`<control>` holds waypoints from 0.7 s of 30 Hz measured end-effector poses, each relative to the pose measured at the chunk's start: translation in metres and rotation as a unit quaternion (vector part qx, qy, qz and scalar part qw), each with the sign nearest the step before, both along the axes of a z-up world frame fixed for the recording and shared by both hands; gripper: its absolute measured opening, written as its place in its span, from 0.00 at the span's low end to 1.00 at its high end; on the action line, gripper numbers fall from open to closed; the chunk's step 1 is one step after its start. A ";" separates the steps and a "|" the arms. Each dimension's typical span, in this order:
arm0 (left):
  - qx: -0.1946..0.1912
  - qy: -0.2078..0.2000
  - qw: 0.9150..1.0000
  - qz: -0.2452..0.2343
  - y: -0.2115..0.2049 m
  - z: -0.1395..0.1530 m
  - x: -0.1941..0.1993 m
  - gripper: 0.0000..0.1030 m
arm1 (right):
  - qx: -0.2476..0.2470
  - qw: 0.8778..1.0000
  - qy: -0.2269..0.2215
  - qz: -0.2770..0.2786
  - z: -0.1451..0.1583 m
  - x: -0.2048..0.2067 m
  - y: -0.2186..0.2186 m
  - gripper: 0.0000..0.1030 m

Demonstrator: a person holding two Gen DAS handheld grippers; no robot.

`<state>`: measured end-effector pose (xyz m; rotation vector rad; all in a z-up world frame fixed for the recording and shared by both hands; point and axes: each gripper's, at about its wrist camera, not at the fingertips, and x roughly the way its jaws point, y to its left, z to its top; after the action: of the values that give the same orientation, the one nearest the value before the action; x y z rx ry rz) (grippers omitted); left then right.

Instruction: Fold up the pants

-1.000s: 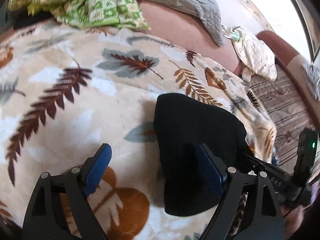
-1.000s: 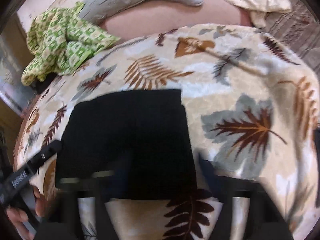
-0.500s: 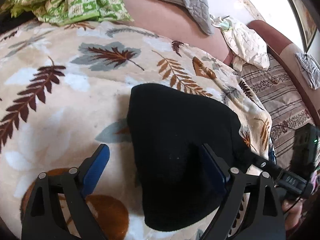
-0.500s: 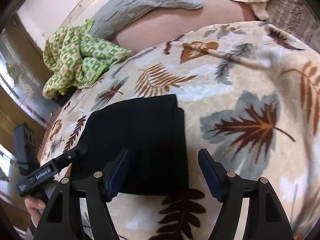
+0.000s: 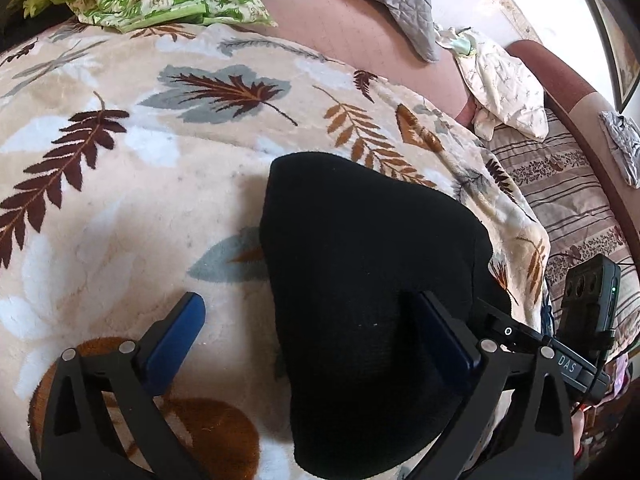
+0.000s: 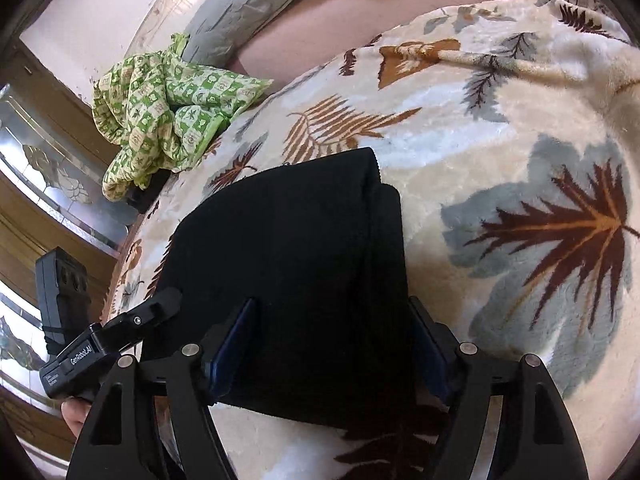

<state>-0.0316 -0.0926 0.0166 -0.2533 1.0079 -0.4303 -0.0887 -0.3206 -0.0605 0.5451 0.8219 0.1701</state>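
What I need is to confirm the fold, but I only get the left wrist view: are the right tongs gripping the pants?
Observer: No. The right tongs are open over the near part of the pants and hold nothing.
Operator: Are the folded layers flush?
Observer: Not quite. Along the side nearest the right tongs, the top layer stops short, so a strip of the lower layer shows.
Operator: Anything beyond the far left of the bed?
Observer: A wooden cabinet with glass panels stands past the edge of the leaf-print blanket.
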 end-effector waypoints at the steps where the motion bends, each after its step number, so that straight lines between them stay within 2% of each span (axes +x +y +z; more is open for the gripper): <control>1: 0.000 0.000 1.000 -0.001 -0.001 0.000 -0.001 1.00 | -0.003 1.000 -0.001 -0.001 0.001 0.000 0.001 0.67; 2: -0.001 0.000 1.000 0.000 0.000 0.000 -0.001 1.00 | -0.010 1.000 -0.003 -0.002 0.003 -0.002 0.003 0.63; 4: -0.016 0.003 1.000 -0.006 -0.001 0.001 -0.002 0.80 | -0.026 1.000 -0.015 -0.005 0.011 -0.007 0.006 0.46; 5: -0.034 0.009 0.999 -0.015 -0.001 0.002 -0.002 0.56 | -0.038 0.999 -0.025 -0.006 0.018 -0.010 0.009 0.43; 8: -0.018 0.000 1.000 -0.017 -0.007 0.013 -0.005 0.44 | -0.061 0.997 -0.045 -0.004 0.035 -0.014 0.017 0.39; 11: -0.023 0.001 1.000 -0.019 -0.005 0.025 -0.003 0.40 | -0.073 0.995 -0.063 0.001 0.054 -0.012 0.021 0.37; 16: -0.009 -0.027 0.999 -0.022 -0.003 0.053 0.023 0.40 | -0.058 0.995 -0.085 0.003 0.071 0.012 0.015 0.36; 18: 0.001 -0.034 0.999 -0.020 -0.003 0.057 0.036 0.40 | -0.052 0.994 -0.091 0.001 0.072 0.025 0.015 0.36; 21: 0.015 -0.028 0.999 -0.017 -0.002 0.047 0.057 0.40 | -0.047 0.995 -0.092 -0.005 0.064 0.045 0.013 0.36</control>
<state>0.0251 -0.0946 0.0635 -0.1971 0.9633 -0.4503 -0.0434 -0.3075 0.0038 0.4369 0.6453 0.1689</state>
